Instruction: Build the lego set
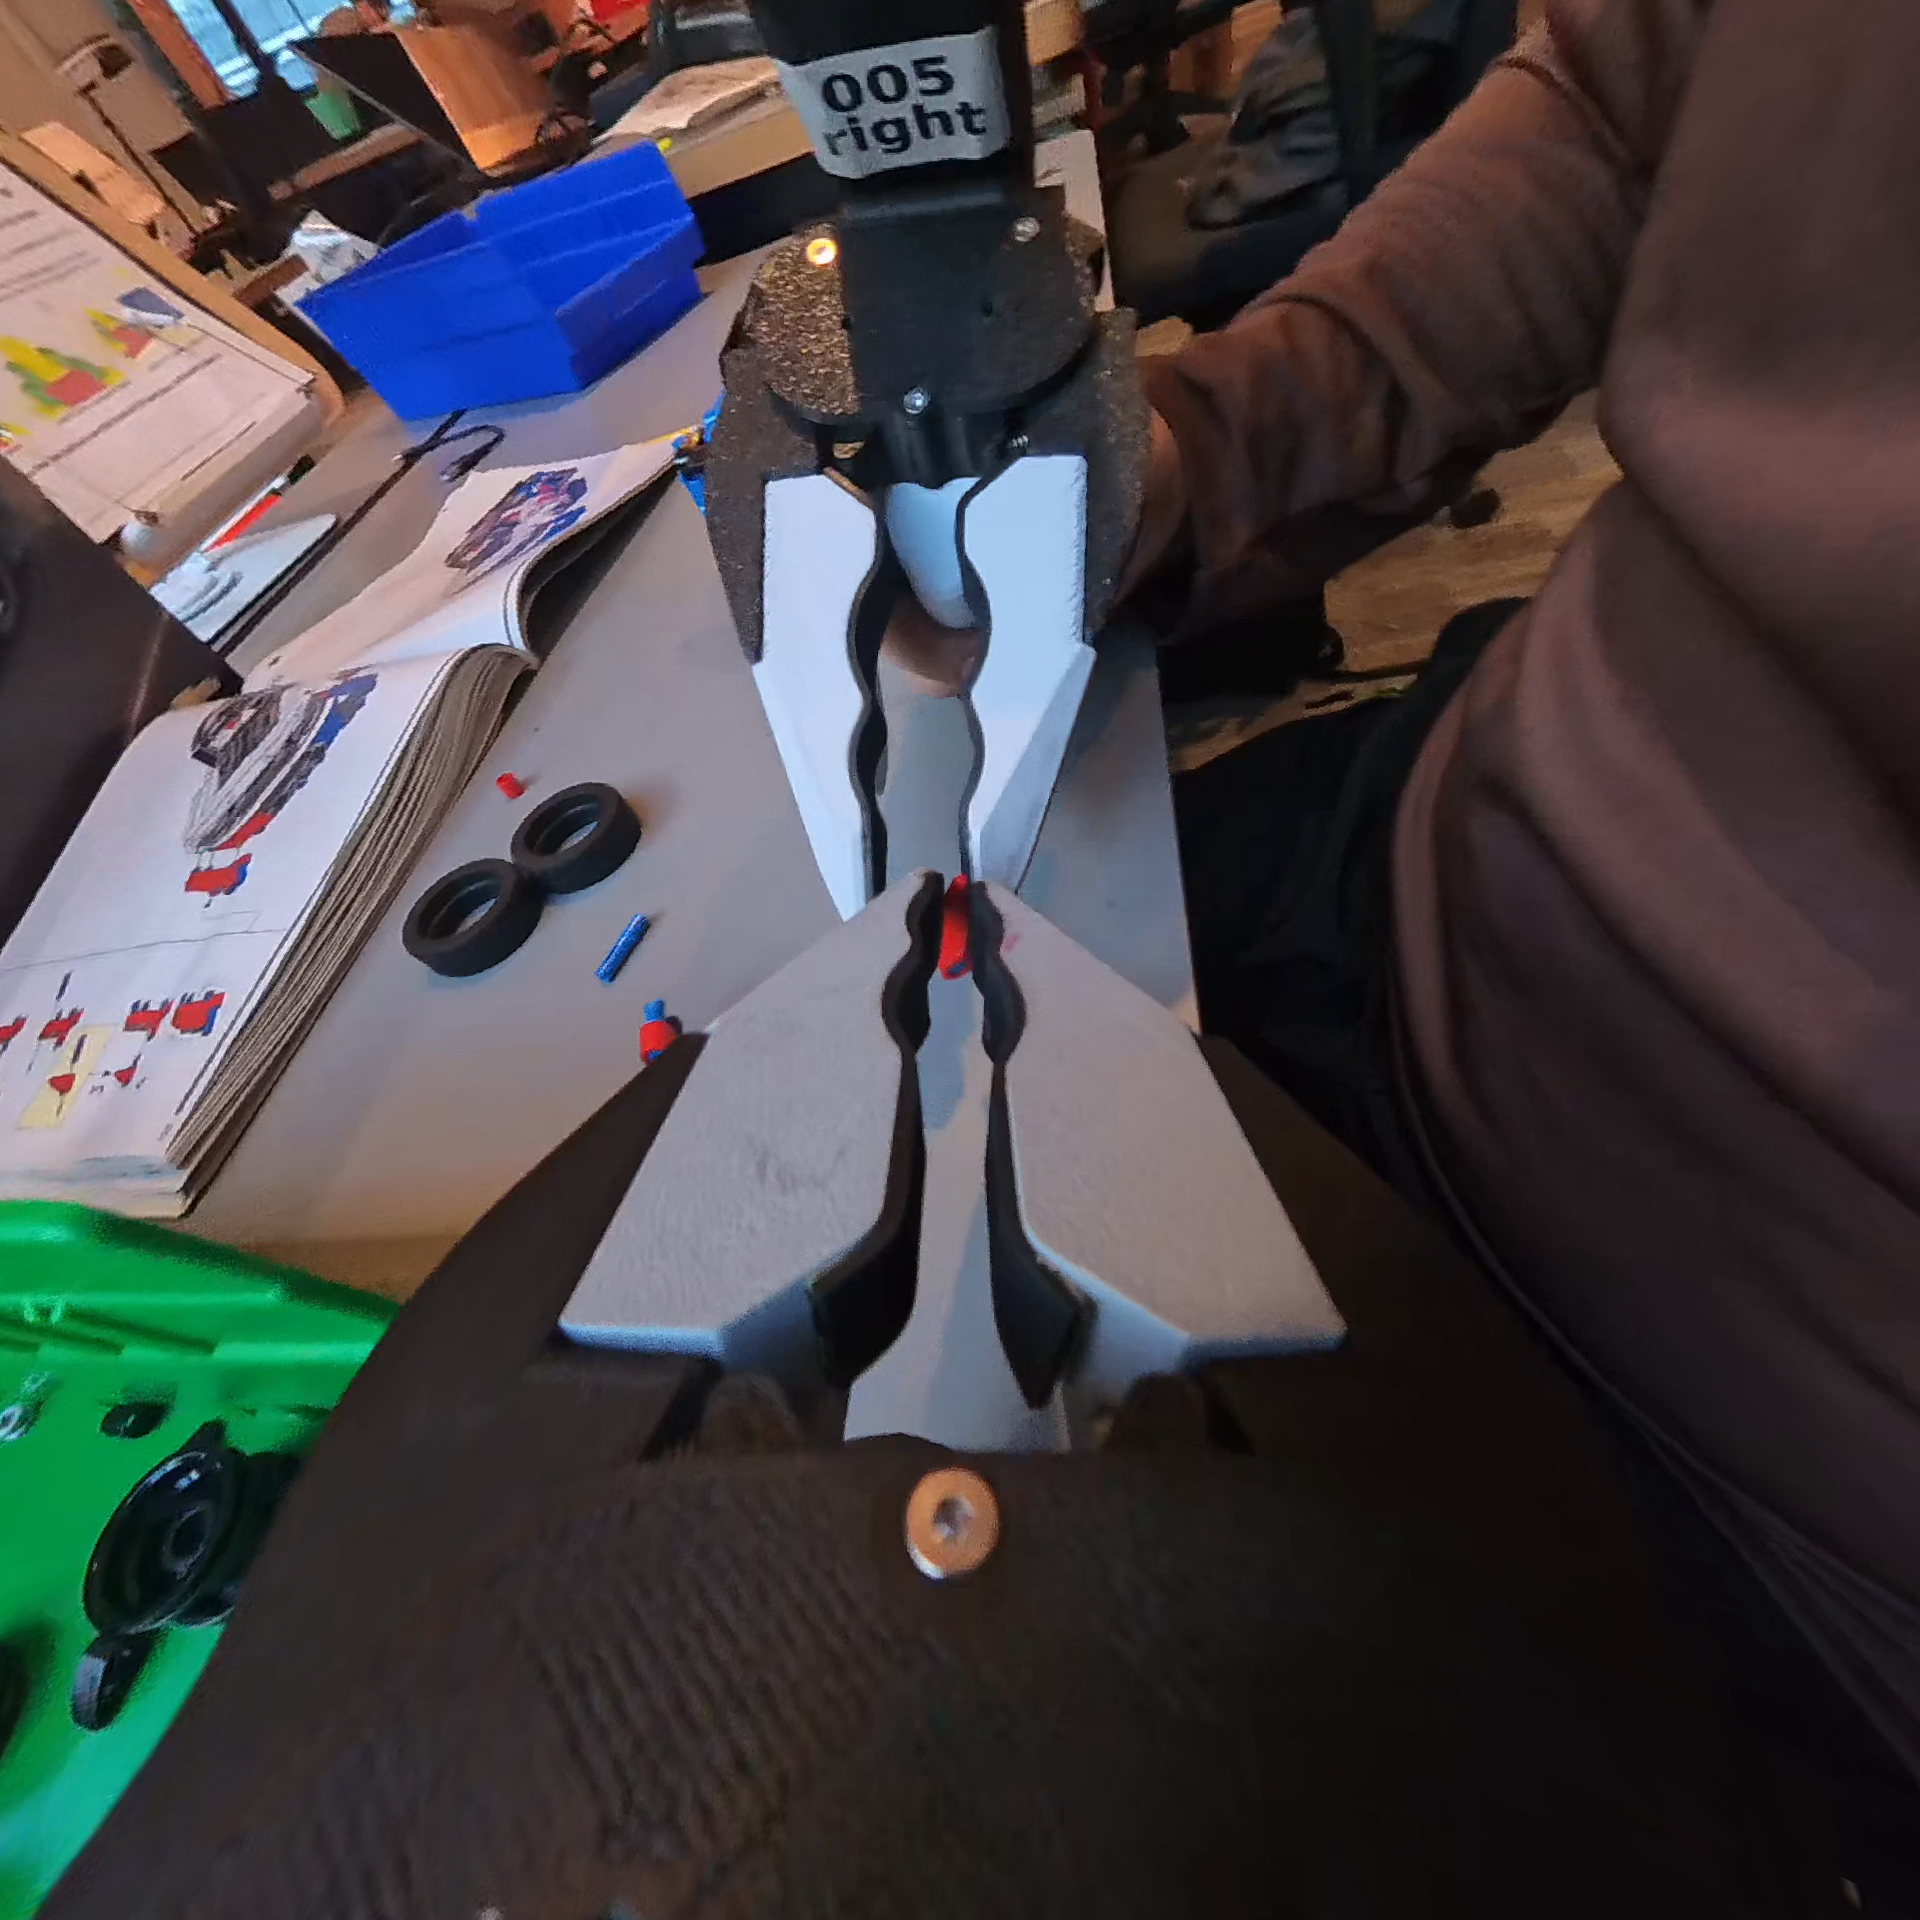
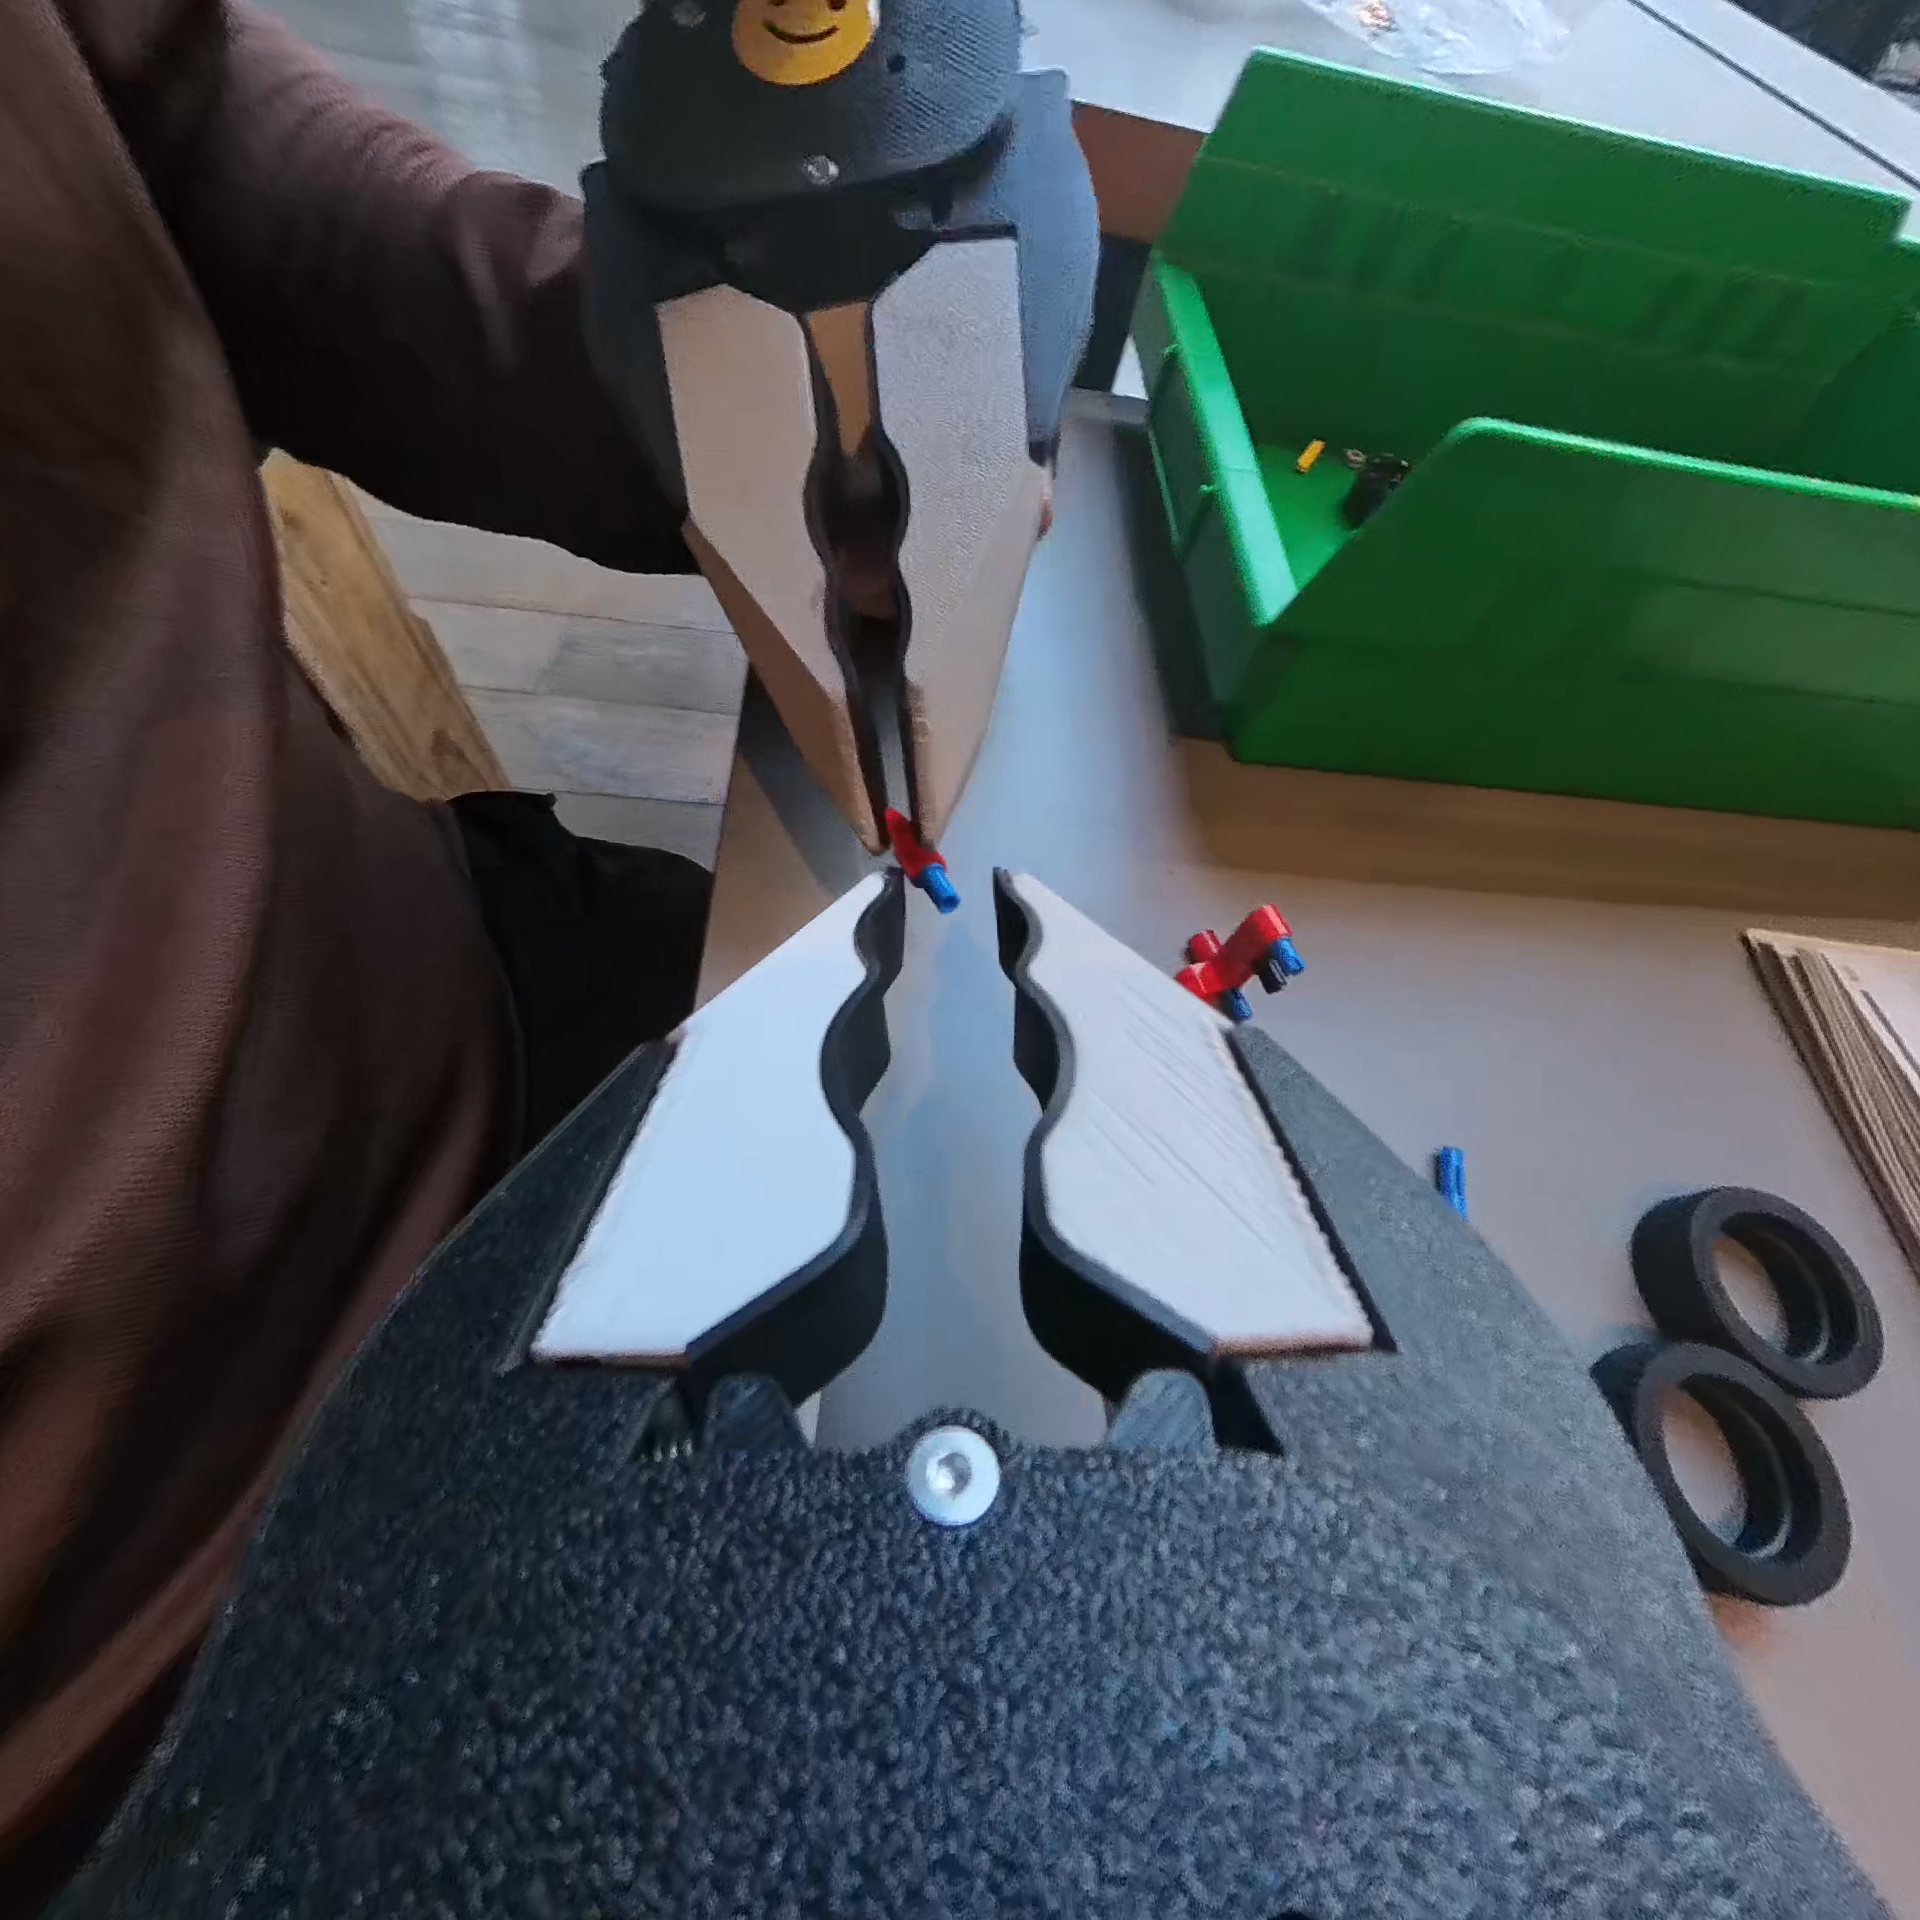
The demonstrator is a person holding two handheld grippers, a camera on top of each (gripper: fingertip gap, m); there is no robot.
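The small red connector with a blue pin (image 2: 920, 868) is pinched at its red end in the very tips of the left gripper (image 2: 891, 831), held in the air above the near edge of the grey table (image 2: 1455, 1039); in the left wrist view only the red part (image 1: 954, 928) shows between the nearly closed fingertips. It looks like a light, rigid plastic piece, smooth enough to twist or pop out of such a shallow pinch, so a firm hold on the flat red sides seems wisest, leaving the blue pin free for mating. The right gripper (image 2: 945, 888) faces it tip to tip, its jaws parted and empty, the blue pin just at its opening. On the table lie a red and blue sub-assembly (image 2: 1242, 961), a loose blue pin (image 2: 1450, 1179), two black tyres (image 2: 1745, 1382) and the open instruction booklet (image 1: 239, 883). A green parts bin (image 2: 1558, 582) stands beyond, a blue bin (image 1: 509, 291) farther off.
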